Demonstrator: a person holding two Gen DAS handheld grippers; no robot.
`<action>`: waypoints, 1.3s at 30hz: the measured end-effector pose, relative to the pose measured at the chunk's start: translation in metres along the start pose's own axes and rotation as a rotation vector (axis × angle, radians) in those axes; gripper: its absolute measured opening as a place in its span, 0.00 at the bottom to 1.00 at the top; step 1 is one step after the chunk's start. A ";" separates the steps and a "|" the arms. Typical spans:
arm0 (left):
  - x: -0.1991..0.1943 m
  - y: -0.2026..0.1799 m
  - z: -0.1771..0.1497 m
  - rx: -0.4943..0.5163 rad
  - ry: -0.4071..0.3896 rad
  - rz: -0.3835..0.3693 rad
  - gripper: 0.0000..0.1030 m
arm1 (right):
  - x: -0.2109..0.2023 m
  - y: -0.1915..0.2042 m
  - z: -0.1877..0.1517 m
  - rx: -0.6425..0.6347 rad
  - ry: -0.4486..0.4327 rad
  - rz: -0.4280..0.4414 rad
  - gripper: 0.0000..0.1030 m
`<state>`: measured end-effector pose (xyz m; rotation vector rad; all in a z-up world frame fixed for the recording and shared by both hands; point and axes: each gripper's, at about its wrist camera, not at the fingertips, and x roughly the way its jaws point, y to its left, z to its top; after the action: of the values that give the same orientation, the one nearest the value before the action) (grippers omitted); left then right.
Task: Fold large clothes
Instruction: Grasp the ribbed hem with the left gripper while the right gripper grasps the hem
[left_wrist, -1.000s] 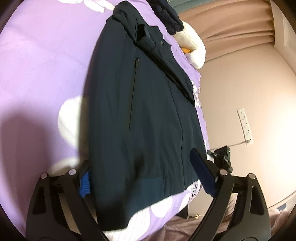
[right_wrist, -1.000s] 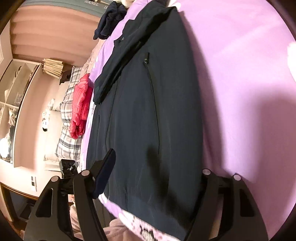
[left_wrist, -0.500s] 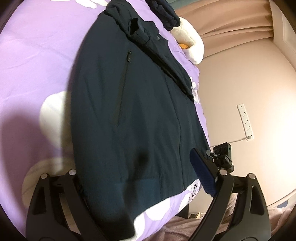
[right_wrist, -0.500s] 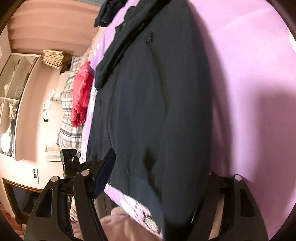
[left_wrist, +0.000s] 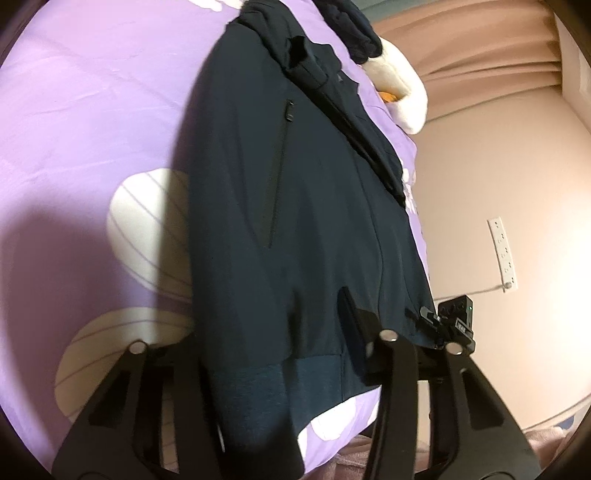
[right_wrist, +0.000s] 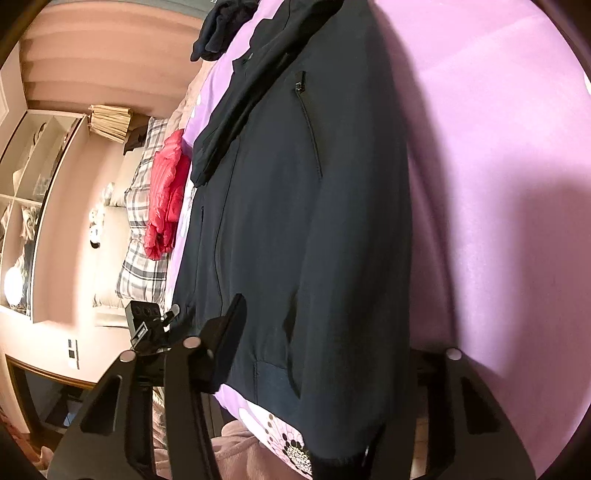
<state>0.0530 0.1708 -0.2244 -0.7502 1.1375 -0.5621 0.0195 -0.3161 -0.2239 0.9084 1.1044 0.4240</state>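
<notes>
A dark navy zip jacket (left_wrist: 288, 206) lies flat on the purple bedcover (left_wrist: 92, 110), hem toward me. My left gripper (left_wrist: 273, 328) straddles the hem's left part, its jaws closing. One of its fingers (left_wrist: 354, 317) dents the cloth from above; the other is hidden under the jacket's edge. In the right wrist view the same jacket (right_wrist: 295, 221) fills the middle. My right gripper (right_wrist: 328, 328) is also closing over the hem's right part, with one of its fingers (right_wrist: 232, 321) on top of the cloth and the other hidden beneath the edge. The cloth puckers slightly between both pairs.
A dark garment (left_wrist: 354, 37) and a white plush (left_wrist: 402, 85) lie at the bed's far end. A wall with a socket strip (left_wrist: 502, 254) borders one side. A red garment (right_wrist: 166, 192) on plaid bedding (right_wrist: 144, 229) and shelves (right_wrist: 22, 184) border the other.
Both pairs of jaws have narrowed. In each view the visible finger has slid inward onto the jacket, and small creases have formed in the hem. Neither hand has shifted.
</notes>
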 end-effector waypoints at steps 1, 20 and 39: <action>0.000 0.001 0.000 -0.010 -0.006 0.008 0.36 | 0.001 0.001 0.000 -0.005 -0.001 -0.006 0.47; -0.021 -0.046 0.017 0.020 -0.135 -0.031 0.11 | -0.012 0.061 0.010 -0.150 -0.133 0.112 0.15; -0.036 -0.099 0.020 0.169 -0.217 -0.075 0.11 | -0.026 0.108 0.018 -0.267 -0.199 0.163 0.15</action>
<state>0.0578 0.1394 -0.1217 -0.6919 0.8530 -0.6161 0.0392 -0.2781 -0.1195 0.7873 0.7734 0.5870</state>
